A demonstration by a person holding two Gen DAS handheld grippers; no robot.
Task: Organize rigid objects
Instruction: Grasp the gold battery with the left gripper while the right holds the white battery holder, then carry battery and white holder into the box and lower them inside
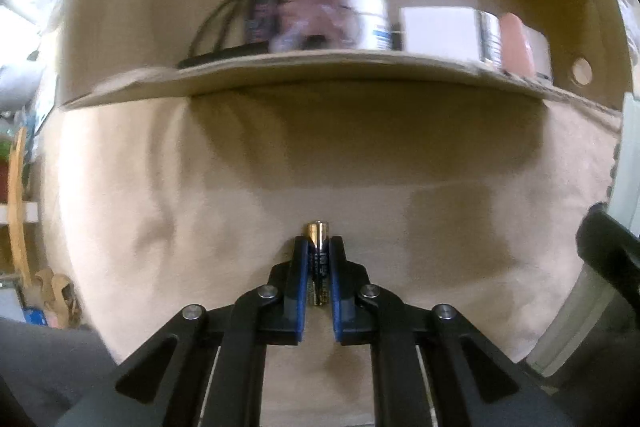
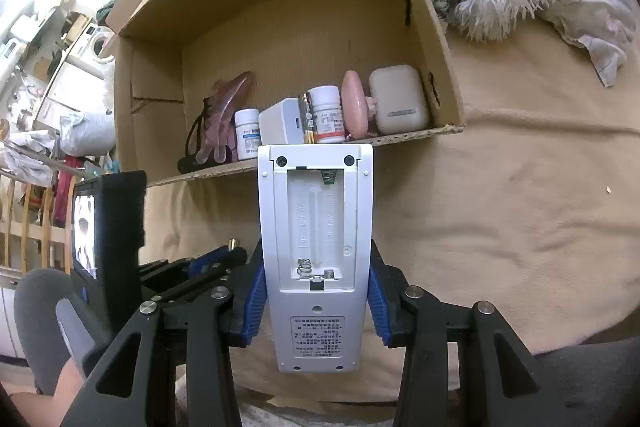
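The battery (image 1: 318, 259) sits low in the middle of the left wrist view, clamped between the blue pads of the left gripper (image 1: 318, 247). Its long axis runs along the fingers, with the gold end poking just past the tips toward the tan cloth (image 1: 400, 187) below. In the right wrist view the same gripper shows at lower left (image 2: 230, 255), the gold tip peeping out, just beside the remote.

The remote (image 2: 316, 247) fills the centre of the right wrist view, back side up, cover off, its empty bay (image 2: 316, 223) running lengthwise up the frame with springs at both ends. The right gripper (image 2: 316, 291) pinches its lower sides between blue pads, jaws part open around the body.

The next move likely turns on this: the battery lies to the left of the bay and points down at the cloth, so it would need turning until its axis lies along a slot.

Behind, in the upper half of both views, an open cardboard box (image 2: 440, 39) lies on its side, holding bottles, a white case and other small items.
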